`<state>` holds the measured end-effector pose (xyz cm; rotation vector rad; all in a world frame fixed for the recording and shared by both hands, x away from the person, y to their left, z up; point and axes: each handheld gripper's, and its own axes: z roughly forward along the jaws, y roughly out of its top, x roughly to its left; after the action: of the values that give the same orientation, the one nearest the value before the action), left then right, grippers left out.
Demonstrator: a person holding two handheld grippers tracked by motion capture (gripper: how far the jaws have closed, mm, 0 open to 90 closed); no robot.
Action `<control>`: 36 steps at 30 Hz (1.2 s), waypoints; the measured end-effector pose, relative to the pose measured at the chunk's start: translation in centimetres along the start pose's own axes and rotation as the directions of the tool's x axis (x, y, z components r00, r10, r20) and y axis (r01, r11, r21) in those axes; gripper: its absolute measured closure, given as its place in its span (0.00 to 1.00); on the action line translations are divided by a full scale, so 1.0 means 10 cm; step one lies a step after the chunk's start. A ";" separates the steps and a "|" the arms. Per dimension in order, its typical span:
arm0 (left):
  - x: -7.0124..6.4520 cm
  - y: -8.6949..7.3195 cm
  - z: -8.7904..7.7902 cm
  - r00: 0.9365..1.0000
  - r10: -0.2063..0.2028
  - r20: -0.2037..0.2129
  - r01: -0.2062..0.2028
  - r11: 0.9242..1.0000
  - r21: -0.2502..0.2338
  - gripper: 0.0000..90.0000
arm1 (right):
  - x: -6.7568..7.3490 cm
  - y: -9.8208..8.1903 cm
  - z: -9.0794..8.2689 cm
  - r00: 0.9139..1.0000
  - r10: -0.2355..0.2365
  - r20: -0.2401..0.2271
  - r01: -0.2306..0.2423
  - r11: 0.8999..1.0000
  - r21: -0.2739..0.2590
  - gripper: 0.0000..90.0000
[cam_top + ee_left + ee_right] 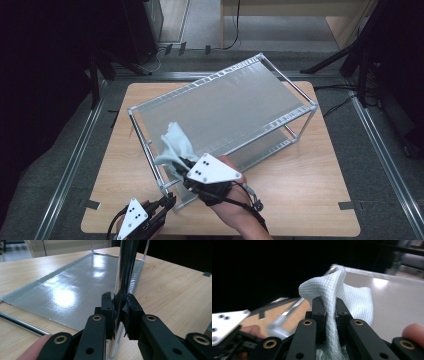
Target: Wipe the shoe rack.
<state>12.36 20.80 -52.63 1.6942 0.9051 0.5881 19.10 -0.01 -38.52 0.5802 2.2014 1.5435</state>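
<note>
A silver two-shelf wire rack (225, 105) stands slantwise on the wooden table (305, 195). A pale, waffle-textured cloth (175, 142) lies bunched on the near left end of its top shelf. My right gripper (176, 162) is shut on that cloth, and in the right gripper view the cloth (354, 297) is pinched between the jaws of this gripper (329, 306) over the top shelf (394, 295). My left gripper (171, 200) is at the rack's near corner. In the left gripper view this gripper (119, 308) clamps the shiny upright post (125, 267) beside the lower shelf (72, 287).
Bare tabletop lies to the right of and in front of the rack. Dark tripod legs (330, 60) and cables stand on the floor beyond the table's far corners. Metal floor rails (75, 160) run along both sides.
</note>
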 end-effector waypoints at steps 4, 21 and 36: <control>0.00 0.00 0.00 1.000 0.003 -0.003 -0.003 1.000 0.001 0.90 | -0.07 -0.06 0.07 1.000 -0.011 0.009 0.011 0.998 0.057 0.91; 0.03 -0.01 -0.01 1.000 -0.007 0.021 0.007 1.000 -0.001 0.90 | -1.41 -0.39 -0.48 0.930 0.164 0.329 -0.184 0.982 0.031 0.92; 0.22 -0.03 -0.10 0.998 -0.046 -0.034 0.046 0.999 -0.014 0.90 | -2.33 -0.59 -1.08 0.759 0.246 0.602 -0.296 0.955 -0.017 0.92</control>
<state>12.80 23.22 -52.69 1.6513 0.9604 0.5928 32.22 -22.88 -38.86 1.2709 1.7326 1.1640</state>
